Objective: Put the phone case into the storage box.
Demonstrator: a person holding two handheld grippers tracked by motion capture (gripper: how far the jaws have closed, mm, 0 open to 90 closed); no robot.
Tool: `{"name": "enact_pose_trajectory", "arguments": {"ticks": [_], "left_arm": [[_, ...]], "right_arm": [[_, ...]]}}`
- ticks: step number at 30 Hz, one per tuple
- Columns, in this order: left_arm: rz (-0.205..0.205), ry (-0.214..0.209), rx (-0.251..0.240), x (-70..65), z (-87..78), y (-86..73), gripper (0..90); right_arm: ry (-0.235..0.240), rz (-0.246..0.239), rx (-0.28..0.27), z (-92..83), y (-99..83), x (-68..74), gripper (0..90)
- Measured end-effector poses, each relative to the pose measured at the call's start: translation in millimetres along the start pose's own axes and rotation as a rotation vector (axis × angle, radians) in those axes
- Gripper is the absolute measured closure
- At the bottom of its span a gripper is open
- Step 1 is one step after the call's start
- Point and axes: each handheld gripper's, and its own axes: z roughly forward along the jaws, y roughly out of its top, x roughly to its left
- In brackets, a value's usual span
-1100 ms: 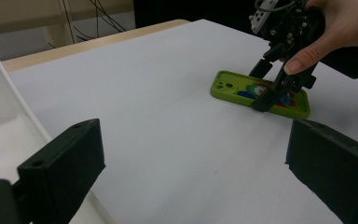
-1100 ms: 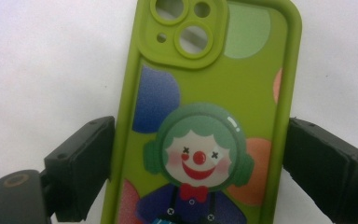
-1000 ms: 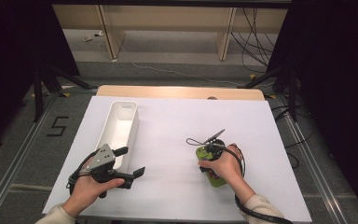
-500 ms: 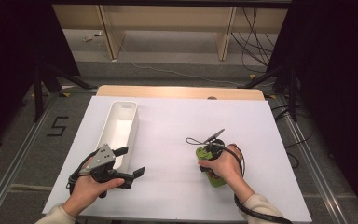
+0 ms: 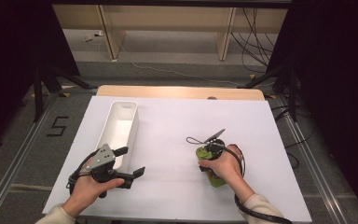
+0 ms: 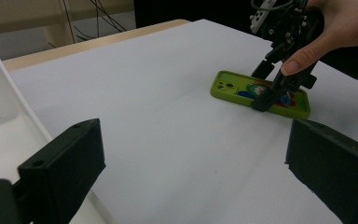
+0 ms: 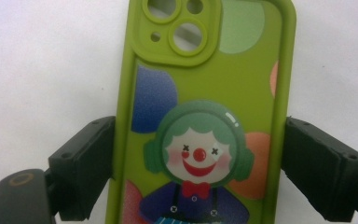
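My right gripper (image 7: 198, 154) stood straight over the green phone case (image 7: 200, 116), one black jaw along each long side of it. In the right gripper view the left jaw met the case's edge, and the right jaw sat against or just off the other edge; I could not tell whether they were pressing yet. The case lay flat on the bench, printed side up, with a clown in green hair and a red bow tie, and its camera cutouts pointed away from me. From the high view, my right hand (image 5: 223, 163) covered most of that gripper (image 5: 209, 154), and the case (image 5: 214, 176) showed beneath it, towards the near right part of the white bench top (image 5: 182, 126).

My left gripper (image 5: 129, 164) rested low near the near left corner, with its jaws spread wide and nothing between them. My left hand (image 5: 91, 186) was wrapped round its handle. In the left gripper view the case (image 6: 261, 95) lay well apart from my left jaws, across bare white surface, with the right gripper (image 6: 284, 88) planted on it.

The long white bin (image 5: 119, 130) lay just beside my left gripper, running from there towards the far left corner. Its inside looked bare. Its wall (image 6: 0, 93) rose at the left of the left gripper view. Nothing stood between the bin and the case.
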Motion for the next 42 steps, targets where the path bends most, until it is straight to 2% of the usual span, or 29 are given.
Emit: {"name": "enact_pose_trajectory", "arguments": {"ticks": [21,26,35,42], "left_arm": [[-0.005,0.001,-0.006,0.2,-0.8,0.4,3.9],[-0.006,0.0,-0.007,0.2,-0.9,0.3,4.1],[-0.009,0.001,-0.011,0.1,-0.9,0.2,4.3],[-0.01,-0.001,-0.007,-0.1,-0.8,0.1,4.3]], "right_arm": [[-0.001,0.023,-0.009,-3.1,-0.4,1.0,16.7],[0.009,0.017,-0.045,-9.0,0.5,1.1,16.8],[0.022,0.006,-0.147,-23.6,0.4,1.6,16.8],[0.038,-0.004,-0.2,-28.6,-0.8,0.7,16.8]]}}
